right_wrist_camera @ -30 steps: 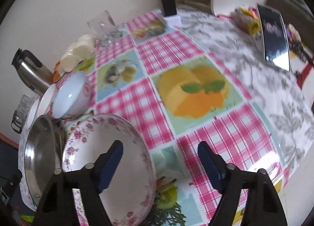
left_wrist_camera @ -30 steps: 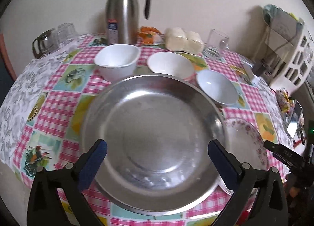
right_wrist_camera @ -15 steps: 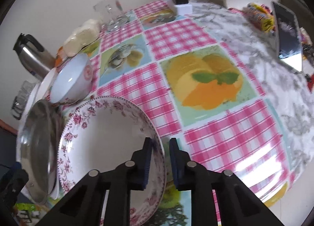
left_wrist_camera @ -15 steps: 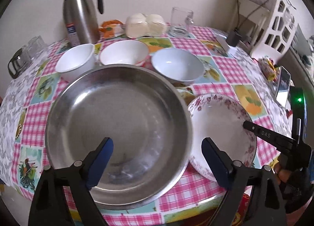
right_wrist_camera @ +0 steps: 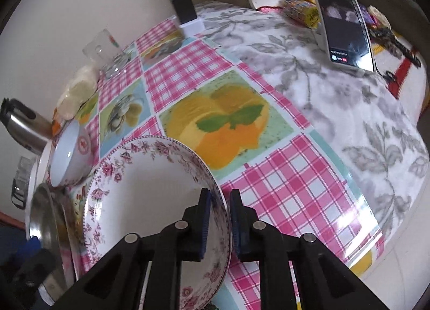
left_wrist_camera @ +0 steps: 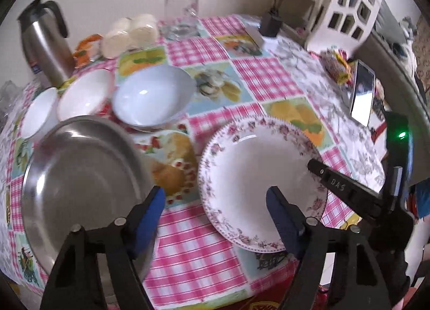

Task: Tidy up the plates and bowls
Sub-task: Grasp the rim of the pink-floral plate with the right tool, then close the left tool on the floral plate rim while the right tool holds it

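Progress: I judge sorting barely begun; nothing stacked yet.
Right tongs [right_wrist_camera: 217,218]: clamped on the rim of the floral plate [left_wrist_camera: 258,173], glazed, scalloped edge.
Left tongs [left_wrist_camera: 215,211]: apart, just been closing, holding nothing; plate under their right finger.
Left of them: steel basin [left_wrist_camera: 78,175], smooth, round.
Beyond: three white bowls [left_wrist_camera: 150,100], glossy, on the checked table [left_wrist_camera: 193,242].

Your left gripper [left_wrist_camera: 215,202] has black angular arms, silver pivot screws and blue pads [left_wrist_camera: 150,210]. Your right gripper [right_wrist_camera: 217,202] matches; white lettering marks its black finger [left_wrist_camera: 338,183], a green light behind.
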`<state>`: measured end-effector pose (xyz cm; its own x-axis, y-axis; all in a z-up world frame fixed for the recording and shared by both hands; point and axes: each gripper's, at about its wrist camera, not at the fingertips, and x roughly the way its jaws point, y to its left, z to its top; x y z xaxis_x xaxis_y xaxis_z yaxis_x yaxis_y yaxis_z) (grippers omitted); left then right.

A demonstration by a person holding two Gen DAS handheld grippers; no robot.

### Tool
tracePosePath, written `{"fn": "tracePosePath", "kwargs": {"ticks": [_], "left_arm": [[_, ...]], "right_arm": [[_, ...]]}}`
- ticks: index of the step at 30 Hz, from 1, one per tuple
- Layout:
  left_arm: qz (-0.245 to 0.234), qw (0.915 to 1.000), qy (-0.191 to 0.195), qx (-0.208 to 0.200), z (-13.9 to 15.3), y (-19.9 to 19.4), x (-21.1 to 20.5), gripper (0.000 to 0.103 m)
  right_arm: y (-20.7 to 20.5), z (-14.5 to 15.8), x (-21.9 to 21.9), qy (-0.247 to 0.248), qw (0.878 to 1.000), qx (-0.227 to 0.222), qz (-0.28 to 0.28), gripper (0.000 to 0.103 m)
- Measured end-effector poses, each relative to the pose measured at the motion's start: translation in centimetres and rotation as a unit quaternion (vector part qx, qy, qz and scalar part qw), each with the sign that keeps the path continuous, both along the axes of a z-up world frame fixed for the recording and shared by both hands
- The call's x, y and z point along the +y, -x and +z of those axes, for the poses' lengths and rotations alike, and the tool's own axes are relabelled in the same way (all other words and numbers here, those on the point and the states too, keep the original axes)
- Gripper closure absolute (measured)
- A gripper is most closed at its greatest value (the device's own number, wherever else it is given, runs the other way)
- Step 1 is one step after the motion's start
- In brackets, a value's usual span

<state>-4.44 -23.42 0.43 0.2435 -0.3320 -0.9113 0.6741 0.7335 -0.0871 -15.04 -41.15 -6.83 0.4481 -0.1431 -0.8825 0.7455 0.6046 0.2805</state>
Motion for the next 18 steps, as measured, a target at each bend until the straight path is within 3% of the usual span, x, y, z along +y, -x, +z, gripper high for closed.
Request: {"fn": "tracePosePath", "kwargs": {"ticks": [6, 13, 18], "left_arm": [[0.007, 0.9994, -0.027, 0.021, -2.5, -0.7, -1.1, 0.037], [0.001, 0.9986, -0.032, 0.043, -4.7, -0.7, -2.3, 0.038], [0.005, 0.9978, -0.035, 0.055, -6.2, -1.0, -2.7, 0.041]], "right_arm": [[0.4, 0.0, -1.0, 0.003, 1.000, 0.000, -0.018, 0.087], [0.9, -0.2, -1.6, -0.004, 0.999, -0.006, -0.031, 0.086], [0.8, -0.8, -1.8, -0.020, 0.999, -0.011, -0.024, 0.079]]}}
